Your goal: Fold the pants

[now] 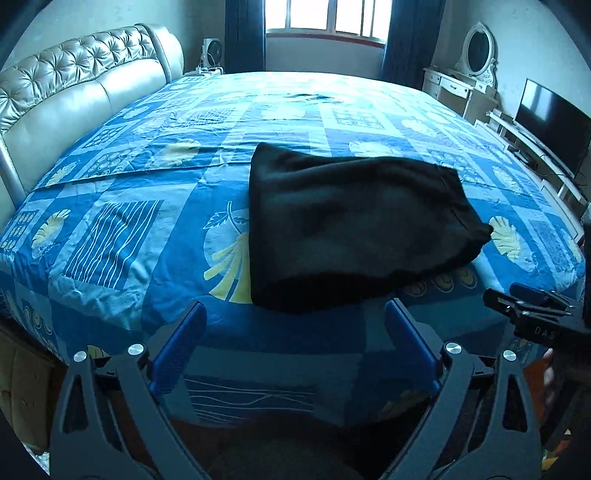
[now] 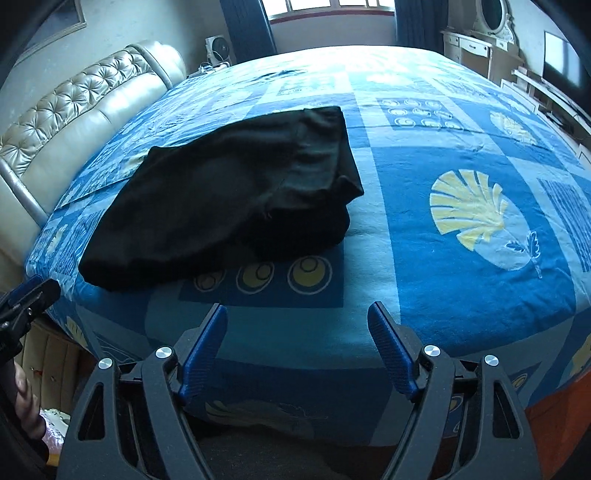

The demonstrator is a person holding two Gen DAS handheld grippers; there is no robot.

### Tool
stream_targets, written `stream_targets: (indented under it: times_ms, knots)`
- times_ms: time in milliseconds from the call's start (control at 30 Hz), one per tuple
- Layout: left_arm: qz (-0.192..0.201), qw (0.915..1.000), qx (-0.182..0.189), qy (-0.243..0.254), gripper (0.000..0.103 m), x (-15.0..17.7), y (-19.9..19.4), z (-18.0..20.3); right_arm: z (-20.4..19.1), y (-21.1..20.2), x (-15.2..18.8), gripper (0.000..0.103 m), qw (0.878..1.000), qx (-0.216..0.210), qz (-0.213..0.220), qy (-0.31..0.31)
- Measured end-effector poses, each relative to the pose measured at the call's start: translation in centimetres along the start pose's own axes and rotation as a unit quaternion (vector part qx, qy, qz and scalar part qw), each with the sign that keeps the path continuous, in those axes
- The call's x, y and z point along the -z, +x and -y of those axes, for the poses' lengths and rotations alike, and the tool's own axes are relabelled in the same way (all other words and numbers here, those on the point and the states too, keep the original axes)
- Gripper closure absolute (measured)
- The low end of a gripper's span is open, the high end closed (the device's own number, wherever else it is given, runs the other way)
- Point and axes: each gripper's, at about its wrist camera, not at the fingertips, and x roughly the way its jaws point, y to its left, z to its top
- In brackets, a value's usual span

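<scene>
The black pants [image 1: 354,221] lie folded in a thick bundle on the blue patterned bedspread [image 1: 129,229], near the front edge of the bed. They also show in the right wrist view [image 2: 229,199], left of centre. My left gripper [image 1: 295,314] is open and empty, just short of the bundle's near edge. My right gripper [image 2: 297,314] is open and empty, near the bed's front edge, to the right of the bundle. The right gripper shows at the right edge of the left wrist view [image 1: 532,306]. The left gripper shows at the left edge of the right wrist view [image 2: 26,299].
A padded beige headboard [image 1: 74,96] runs along the left side. A dresser with an oval mirror [image 1: 476,55] and a TV [image 1: 554,125] on a low stand are at the right. A window [image 1: 325,18] with dark curtains and a small fan [image 1: 212,53] are at the back.
</scene>
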Motion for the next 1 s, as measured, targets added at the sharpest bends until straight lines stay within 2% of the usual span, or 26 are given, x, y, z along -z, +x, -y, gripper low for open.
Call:
stream_targets:
  times_ms: [300,433,1000]
  knots:
    - [0.011,0.9991,-0.030,0.028,0.006,0.2,0.1,1.0,0.5,0.2,0.1,0.026,1.000,0.008,0.002,0.004]
    - [0.018,0.9987,-0.029,0.037,0.006,0.2,-0.2,1.4,0.5,0.2,0.1,0.026,1.000,0.009,0.001,0.005]
    - [0.009,0.9996,-0.027,0.006,0.006,-0.1,0.0,0.4,-0.2,0.6,0.5,0.026,1.000,0.007,-0.006,-0.005]
